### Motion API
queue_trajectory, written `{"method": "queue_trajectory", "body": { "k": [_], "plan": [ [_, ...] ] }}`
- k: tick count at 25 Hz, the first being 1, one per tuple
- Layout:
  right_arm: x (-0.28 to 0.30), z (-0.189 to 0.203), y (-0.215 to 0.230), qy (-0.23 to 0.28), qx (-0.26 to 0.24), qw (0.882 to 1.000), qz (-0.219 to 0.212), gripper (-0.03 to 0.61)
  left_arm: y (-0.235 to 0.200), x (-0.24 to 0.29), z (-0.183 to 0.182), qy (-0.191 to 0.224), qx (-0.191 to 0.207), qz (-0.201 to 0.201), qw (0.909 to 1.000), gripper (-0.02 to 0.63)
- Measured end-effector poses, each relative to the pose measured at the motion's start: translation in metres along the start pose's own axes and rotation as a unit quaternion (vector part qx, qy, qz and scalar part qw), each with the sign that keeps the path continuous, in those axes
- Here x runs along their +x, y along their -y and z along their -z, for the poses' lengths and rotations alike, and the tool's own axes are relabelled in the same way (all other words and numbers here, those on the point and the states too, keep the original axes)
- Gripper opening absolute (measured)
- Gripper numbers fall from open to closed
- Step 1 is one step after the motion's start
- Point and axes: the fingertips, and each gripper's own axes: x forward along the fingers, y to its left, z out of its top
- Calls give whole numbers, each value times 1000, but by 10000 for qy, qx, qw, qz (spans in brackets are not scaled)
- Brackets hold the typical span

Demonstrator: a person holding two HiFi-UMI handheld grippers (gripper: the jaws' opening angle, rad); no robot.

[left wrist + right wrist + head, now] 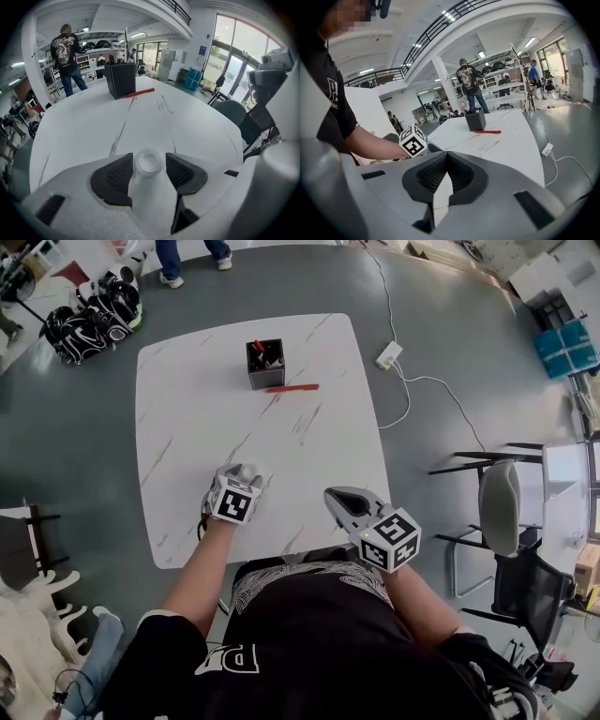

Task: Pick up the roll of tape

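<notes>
One white, grey-veined table (187, 437) stands on the grey floor of a big open workshop. At its near edge there are two hand-held grippers. The left hand-held gripper (245, 471) tilts down at the table with its jaws spread wide. The one roll of tape (150, 162), small and white, sits between the pads, close beside each. The right hand-held gripper (345, 497) hovers alongside, jaws closed together on nothing. At the far end, one black box (265, 365) holds pens, and one red pen (292, 387) lies just beside it.
</notes>
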Motion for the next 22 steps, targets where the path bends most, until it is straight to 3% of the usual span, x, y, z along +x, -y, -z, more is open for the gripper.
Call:
{"method": "queue_trajectory", "body": {
  "k": [16,22],
  "plan": [
    [3,-4,3,-6,-30,10000,36,5,-3,7,7,-216,-44,42,9997,210],
    [5,-2,-8,24,-85,9999,59,5,-4,-10,5,-29,28,86,10000,210]
  ]
}}
